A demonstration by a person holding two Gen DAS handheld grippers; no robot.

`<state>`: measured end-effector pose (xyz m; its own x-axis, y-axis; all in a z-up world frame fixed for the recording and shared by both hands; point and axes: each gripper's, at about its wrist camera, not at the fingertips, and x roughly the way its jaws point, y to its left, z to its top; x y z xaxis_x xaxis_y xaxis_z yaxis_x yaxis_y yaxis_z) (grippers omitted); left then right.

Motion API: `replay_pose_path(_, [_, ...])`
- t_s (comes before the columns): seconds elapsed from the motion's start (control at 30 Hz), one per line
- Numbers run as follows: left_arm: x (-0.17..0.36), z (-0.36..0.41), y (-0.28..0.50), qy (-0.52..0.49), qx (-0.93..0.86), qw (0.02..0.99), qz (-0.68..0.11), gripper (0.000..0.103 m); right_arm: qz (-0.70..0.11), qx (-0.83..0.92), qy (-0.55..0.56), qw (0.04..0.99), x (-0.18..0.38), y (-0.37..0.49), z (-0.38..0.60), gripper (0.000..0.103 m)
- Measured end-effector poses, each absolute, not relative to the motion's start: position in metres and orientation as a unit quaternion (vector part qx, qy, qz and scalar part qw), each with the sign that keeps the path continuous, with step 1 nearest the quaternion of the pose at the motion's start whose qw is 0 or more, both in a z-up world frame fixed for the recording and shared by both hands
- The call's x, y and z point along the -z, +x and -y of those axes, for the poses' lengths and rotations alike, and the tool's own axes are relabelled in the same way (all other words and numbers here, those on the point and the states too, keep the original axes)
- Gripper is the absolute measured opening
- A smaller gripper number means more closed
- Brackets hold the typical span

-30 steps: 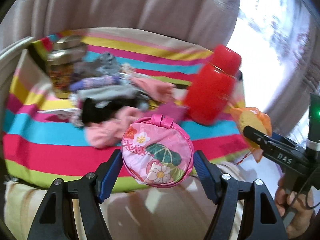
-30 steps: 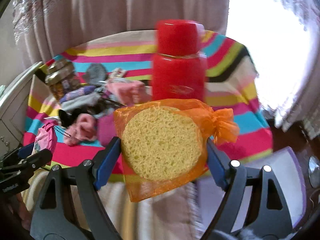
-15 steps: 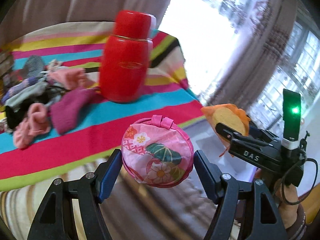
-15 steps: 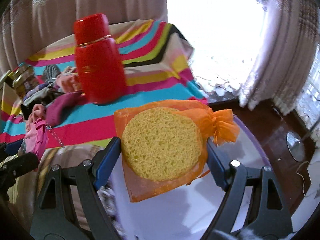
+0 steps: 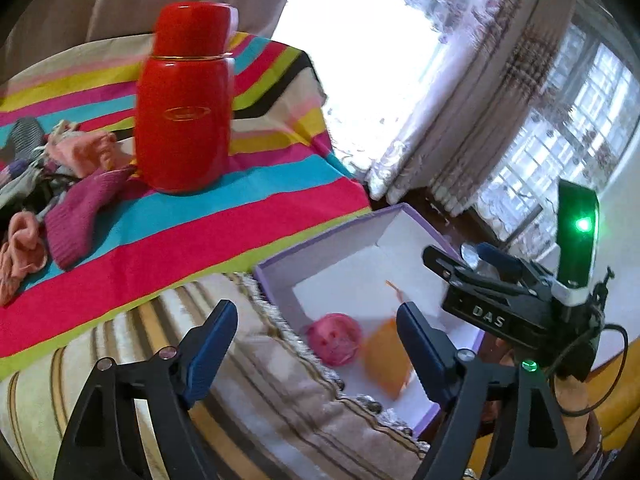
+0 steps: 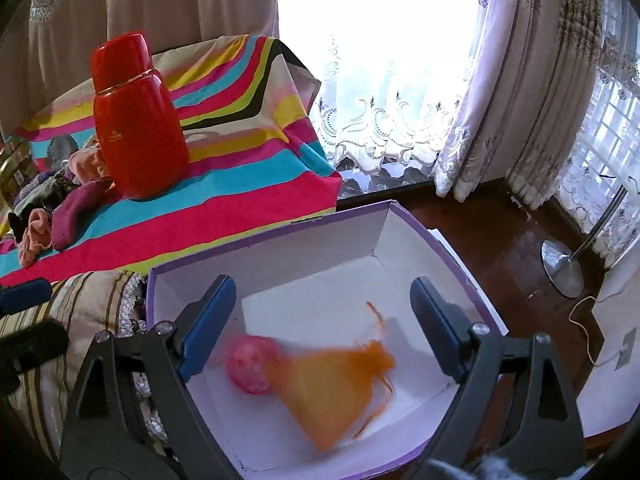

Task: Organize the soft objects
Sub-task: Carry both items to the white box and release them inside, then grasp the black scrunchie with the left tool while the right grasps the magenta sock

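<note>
A purple-edged white box (image 6: 352, 236) (image 5: 328, 248) stands below the striped cloth's edge. Inside it lie a round pink floral pouch (image 6: 250, 364) (image 5: 335, 338) and an orange mesh bag with a sponge (image 6: 332, 388) (image 5: 386, 356), both blurred. My left gripper (image 5: 316, 348) is open and empty above the box's left side. My right gripper (image 6: 322, 326) is open and empty over the box; it also shows in the left wrist view (image 5: 496, 300). A pile of socks and soft items (image 5: 48, 196) (image 6: 52, 208) lies on the cloth.
A red flask (image 5: 184, 100) (image 6: 136, 120) stands on the striped cloth (image 5: 200, 240) beside the pile. A beige striped fringed cover (image 5: 240, 392) hangs below. Curtains and a bright window are behind. A lamp base (image 6: 562, 268) stands on the dark floor.
Both grippers swung right over the box and opened. The pink pouch and the orange sponge bag left the jaws and now lie in the box.
</note>
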<state>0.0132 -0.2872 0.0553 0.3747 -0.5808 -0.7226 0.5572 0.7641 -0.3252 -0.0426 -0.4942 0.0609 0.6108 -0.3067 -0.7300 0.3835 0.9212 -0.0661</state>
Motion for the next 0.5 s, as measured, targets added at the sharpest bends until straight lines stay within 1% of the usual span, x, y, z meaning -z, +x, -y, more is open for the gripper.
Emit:
replay_pose_path(0.2, [-0.056, 0.255, 0.025, -0.029, 0.301, 0.847, -0.437, 0.083, -0.393, 0.151, 0.061, 0.905, -0.062, -0.035, 0.475, 0.090])
replay_pose_path(0.33, [-0.057, 0.230, 0.032, -0.037, 0.274, 0.859, -0.431, 0.083, -0.368, 0.114, 0.044, 0.922, -0.066, -0.030, 0.450, 0.090])
replay_pose_path(0.5, [-0.056, 0.189, 0.046, -0.056, 0.231, 0.872, -0.429, 0.083, -0.374, 0.056, 0.056, 0.924, -0.071, -0.010, 0.421, 0.091])
